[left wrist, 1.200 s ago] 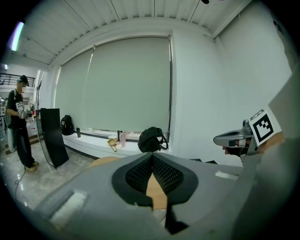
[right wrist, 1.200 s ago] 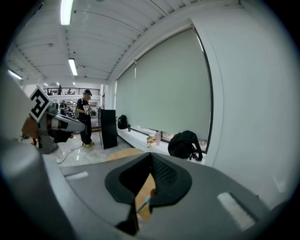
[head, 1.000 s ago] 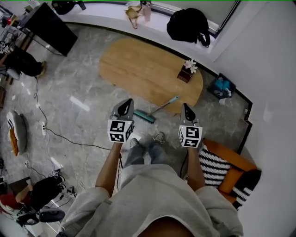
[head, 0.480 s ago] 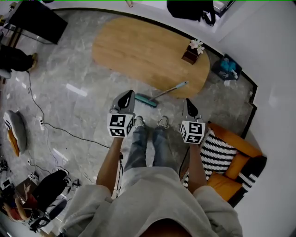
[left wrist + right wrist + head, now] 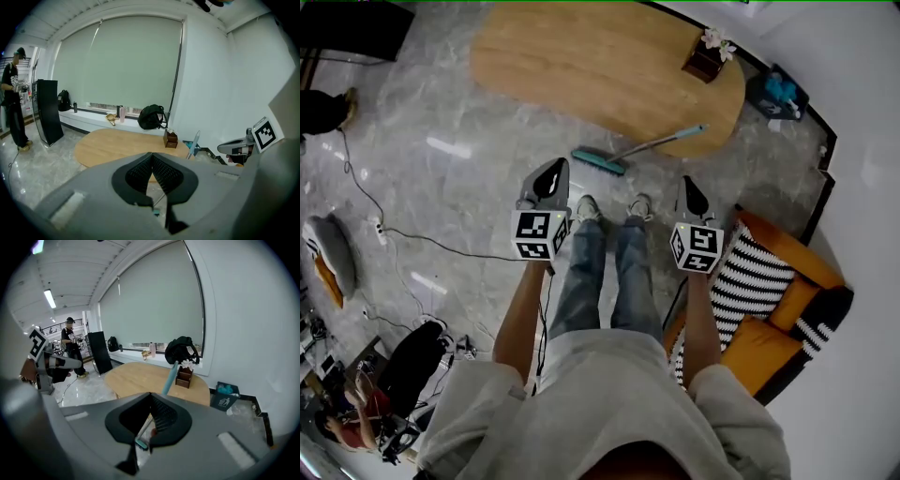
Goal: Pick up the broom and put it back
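The broom [image 5: 630, 152] has a teal head on the grey floor and a long handle whose teal end leans on the wooden table's edge. It stands just beyond the person's shoes. My left gripper [image 5: 551, 174] hovers to the left of the head, and my right gripper [image 5: 688, 186] hangs below the handle's end; both are apart from the broom. In the left gripper view the left gripper [image 5: 151, 155] has its jaws together and empty, with the broom handle [image 5: 193, 143] ahead to the right. The right gripper [image 5: 151, 395] is also shut and empty, the broom handle [image 5: 169, 378] rising straight beyond it.
An oval wooden table [image 5: 581, 56] carries a small box of flowers [image 5: 710, 58]. An orange sofa [image 5: 787, 281] with striped cushions is at the right, a bin [image 5: 778, 92] by the wall. A cable [image 5: 422, 239] crosses the floor at the left, where a person [image 5: 14, 101] stands.
Both grippers have sunk toward the floor and come nearer the broom. The head view has tipped further down, so table and broom sit higher in the picture. Both stay shut.
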Demonstrator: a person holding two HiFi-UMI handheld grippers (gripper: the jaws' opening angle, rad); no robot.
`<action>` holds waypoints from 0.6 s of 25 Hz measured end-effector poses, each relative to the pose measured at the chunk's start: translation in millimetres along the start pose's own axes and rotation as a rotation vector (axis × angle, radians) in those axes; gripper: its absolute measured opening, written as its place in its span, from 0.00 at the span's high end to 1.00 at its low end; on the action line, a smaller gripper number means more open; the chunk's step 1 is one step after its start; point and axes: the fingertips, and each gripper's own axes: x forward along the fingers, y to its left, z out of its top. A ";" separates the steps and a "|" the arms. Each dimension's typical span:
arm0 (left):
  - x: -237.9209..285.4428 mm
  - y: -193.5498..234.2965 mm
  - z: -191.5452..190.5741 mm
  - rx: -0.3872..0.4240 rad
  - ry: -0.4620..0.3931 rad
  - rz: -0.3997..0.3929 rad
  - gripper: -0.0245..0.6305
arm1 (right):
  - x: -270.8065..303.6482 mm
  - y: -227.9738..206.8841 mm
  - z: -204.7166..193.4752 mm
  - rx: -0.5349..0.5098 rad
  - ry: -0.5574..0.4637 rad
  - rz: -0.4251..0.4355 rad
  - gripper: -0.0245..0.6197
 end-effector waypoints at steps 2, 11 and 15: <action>2.7 3.1 -12.0 0.000 0.018 -0.004 0.97 | 2.6 0.5 -12.5 0.016 0.017 -0.009 0.96; 13.5 -0.2 -49.1 -0.011 0.075 -0.015 0.97 | 13.3 4.3 -49.6 0.083 0.057 0.027 0.92; 18.9 -3.0 -54.1 -0.012 0.084 -0.026 0.97 | 23.4 7.2 -52.7 0.108 0.050 0.066 0.73</action>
